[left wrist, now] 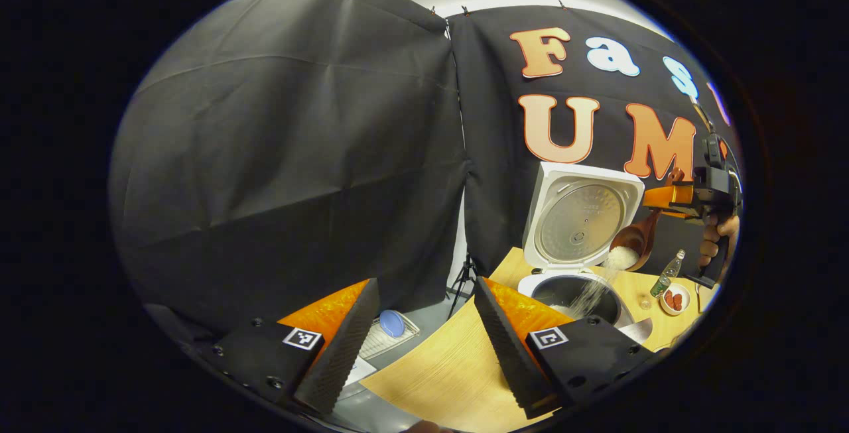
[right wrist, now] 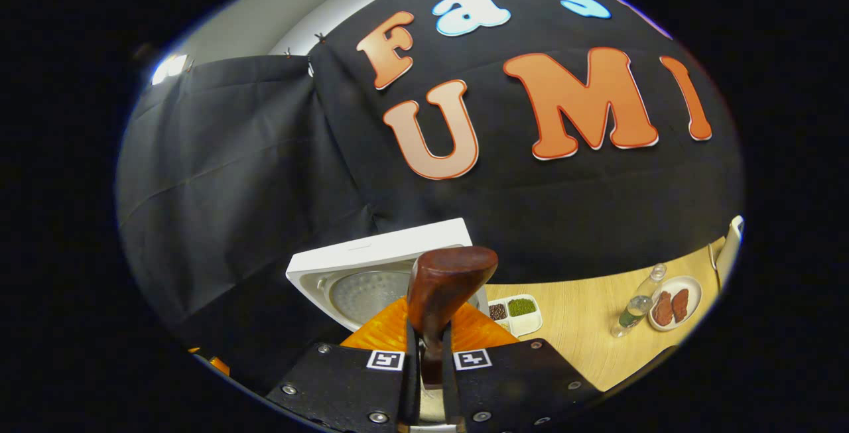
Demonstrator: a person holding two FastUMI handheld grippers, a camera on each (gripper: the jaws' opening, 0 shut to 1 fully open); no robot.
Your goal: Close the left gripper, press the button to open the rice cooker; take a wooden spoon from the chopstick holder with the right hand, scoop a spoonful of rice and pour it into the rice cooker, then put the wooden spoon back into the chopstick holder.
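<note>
The right tool (right wrist: 430, 361) grips the brown wooden spoon (right wrist: 443, 300), its bowl hidden there; the left tool (left wrist: 424, 333) gapes over the pale wooden worktop (left wrist: 451, 367).

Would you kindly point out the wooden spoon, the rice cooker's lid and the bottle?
wooden spoon (left wrist: 635, 239): left gripper view, on the bowl's back.
rice cooker's lid (left wrist: 578, 222): left gripper view, on its metal inner plate.
bottle (right wrist: 635, 307): right gripper view, on its body.
</note>
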